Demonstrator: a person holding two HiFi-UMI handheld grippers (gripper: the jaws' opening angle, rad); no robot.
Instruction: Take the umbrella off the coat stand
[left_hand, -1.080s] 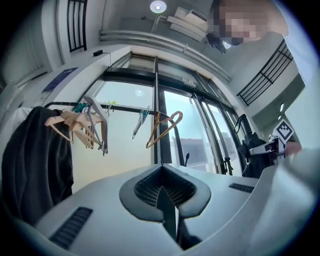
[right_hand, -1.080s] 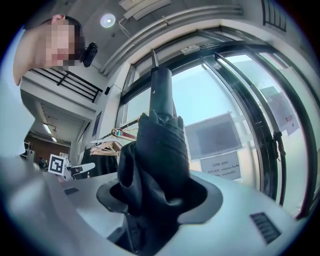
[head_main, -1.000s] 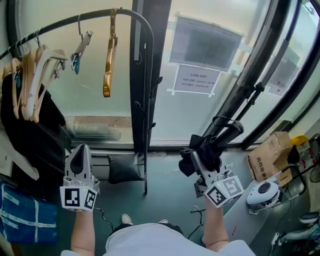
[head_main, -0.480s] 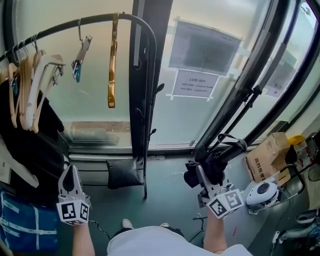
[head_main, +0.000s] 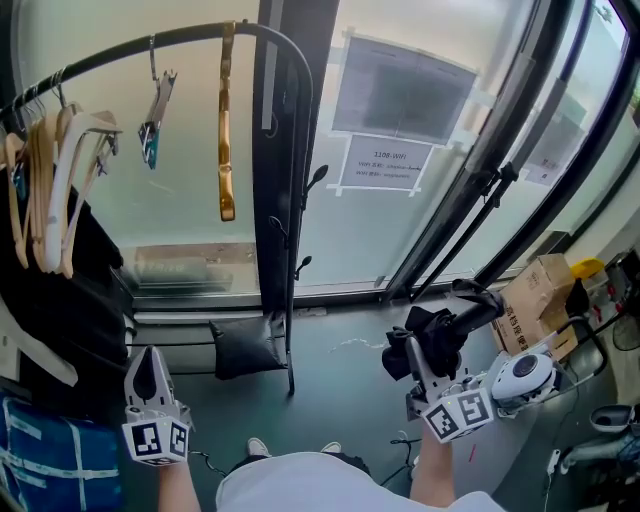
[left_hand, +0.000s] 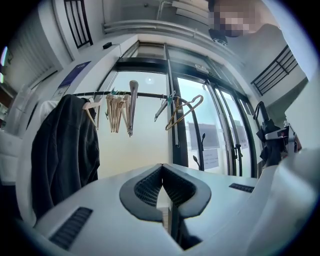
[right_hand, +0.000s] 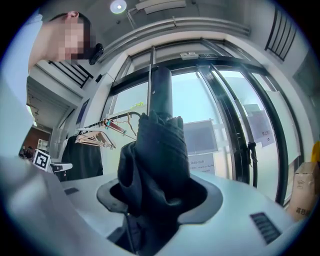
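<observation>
One black metal coat stand with a curved rail. On that rail: one bunch of pale wooden hangers (at least three, exact number hard to tell), one metal clip hanger with teal pads, one golden-brown hanger. One black hanging garment. One black folded fabric umbrella. Two white claws with marker cubes: left claw, right claw. Two paper sheets taped on the middle pane: one grey sheet, one white sheet. One brown cardboard box, one black cushion-shaped bag, one blue checked bag.
</observation>
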